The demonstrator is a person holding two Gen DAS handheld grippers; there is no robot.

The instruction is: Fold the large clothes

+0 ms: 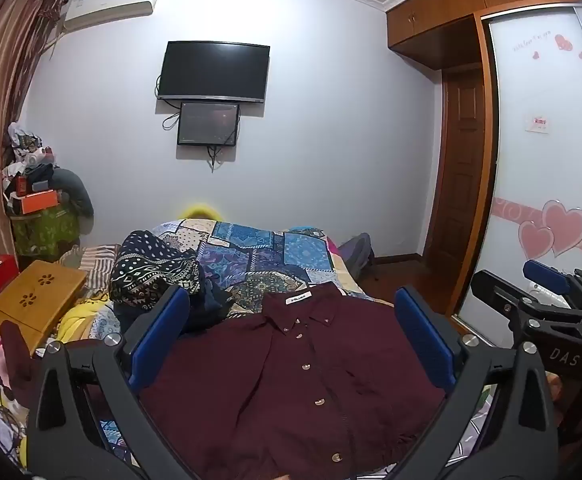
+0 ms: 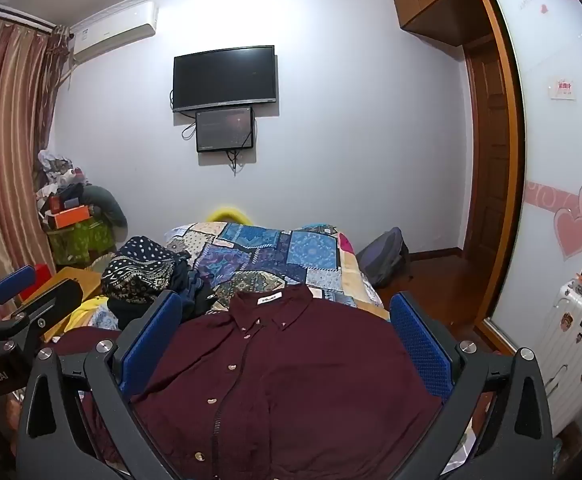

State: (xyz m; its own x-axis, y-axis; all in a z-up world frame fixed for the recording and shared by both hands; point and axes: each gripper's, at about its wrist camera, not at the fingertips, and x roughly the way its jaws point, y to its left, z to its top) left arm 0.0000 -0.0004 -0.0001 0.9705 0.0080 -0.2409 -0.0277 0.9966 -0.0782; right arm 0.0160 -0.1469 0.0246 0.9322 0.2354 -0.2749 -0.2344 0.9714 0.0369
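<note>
A maroon button-up shirt (image 1: 291, 376) lies flat, front up and buttoned, on the bed, collar toward the far end. It also shows in the right wrist view (image 2: 287, 384). My left gripper (image 1: 291, 308) is open and empty, held above the shirt's chest, its blue pads (image 1: 159, 332) wide apart. My right gripper (image 2: 287, 312) is open and empty, also above the shirt. The right gripper shows at the right edge of the left wrist view (image 1: 547, 300). The left gripper shows at the left edge of the right wrist view (image 2: 15, 304).
A blue patchwork quilt (image 1: 267, 252) covers the bed. A dark patterned bundle of clothes (image 1: 151, 272) lies left of the collar. A wooden lap table (image 1: 31, 304) sits at the left. A wardrobe with a sliding door (image 1: 543, 160) stands at the right, with a white suitcase (image 2: 571, 348).
</note>
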